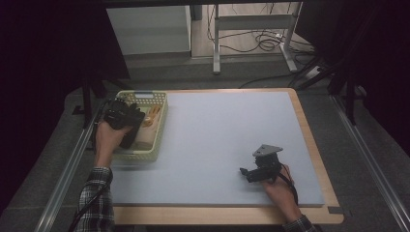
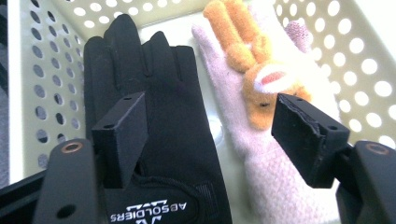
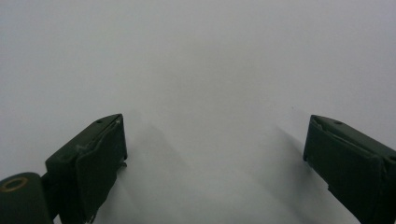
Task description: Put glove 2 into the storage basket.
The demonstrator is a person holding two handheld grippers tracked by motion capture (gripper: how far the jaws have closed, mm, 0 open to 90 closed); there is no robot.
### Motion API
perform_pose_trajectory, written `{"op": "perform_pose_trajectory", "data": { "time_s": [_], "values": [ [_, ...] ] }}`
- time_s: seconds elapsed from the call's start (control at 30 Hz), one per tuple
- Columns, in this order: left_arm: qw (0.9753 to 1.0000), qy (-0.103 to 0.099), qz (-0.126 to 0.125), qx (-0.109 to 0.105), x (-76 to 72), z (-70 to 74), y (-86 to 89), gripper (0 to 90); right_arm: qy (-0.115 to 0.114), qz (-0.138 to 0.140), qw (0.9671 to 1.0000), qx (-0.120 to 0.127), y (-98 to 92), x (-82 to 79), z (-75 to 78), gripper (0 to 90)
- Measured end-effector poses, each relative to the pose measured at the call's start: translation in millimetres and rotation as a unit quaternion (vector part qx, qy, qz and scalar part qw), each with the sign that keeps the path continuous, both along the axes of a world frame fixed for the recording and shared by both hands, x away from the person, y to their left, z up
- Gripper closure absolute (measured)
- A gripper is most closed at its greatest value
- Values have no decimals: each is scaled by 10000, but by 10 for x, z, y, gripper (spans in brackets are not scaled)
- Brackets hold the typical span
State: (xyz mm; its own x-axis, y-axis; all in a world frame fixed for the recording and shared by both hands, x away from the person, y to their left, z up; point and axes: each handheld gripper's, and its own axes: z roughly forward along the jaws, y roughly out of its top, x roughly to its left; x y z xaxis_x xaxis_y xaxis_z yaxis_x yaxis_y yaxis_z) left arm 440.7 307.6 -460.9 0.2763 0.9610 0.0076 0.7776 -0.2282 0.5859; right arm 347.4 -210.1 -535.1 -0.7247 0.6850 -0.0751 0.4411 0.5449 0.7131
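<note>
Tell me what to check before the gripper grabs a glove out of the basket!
1. Left gripper jaws open wide enough for a glove: ok.
2. Left gripper over the basket: ok, it points down into it.
3. Black glove free to lift: ok, it lies flat with nothing on top.
4. Pink glove free to lift: not ok, an orange plush piece lies on it; whether it is sewn on, cannot tell.
5. Which glove the jaws line up on: cannot tell, one jaw sits over each glove.
6. Right gripper out of the way: ok, open over the bare mat.
</note>
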Motion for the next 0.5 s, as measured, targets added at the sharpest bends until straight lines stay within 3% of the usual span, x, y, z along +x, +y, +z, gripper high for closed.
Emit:
{"op": "perform_pose_trajectory", "data": {
  "time_s": [0.5],
  "values": [
    [9993,-123,-91,-334,-139,13,96,171,-7,-1,10000,-4,1,-1,0,59]
  ]
}}
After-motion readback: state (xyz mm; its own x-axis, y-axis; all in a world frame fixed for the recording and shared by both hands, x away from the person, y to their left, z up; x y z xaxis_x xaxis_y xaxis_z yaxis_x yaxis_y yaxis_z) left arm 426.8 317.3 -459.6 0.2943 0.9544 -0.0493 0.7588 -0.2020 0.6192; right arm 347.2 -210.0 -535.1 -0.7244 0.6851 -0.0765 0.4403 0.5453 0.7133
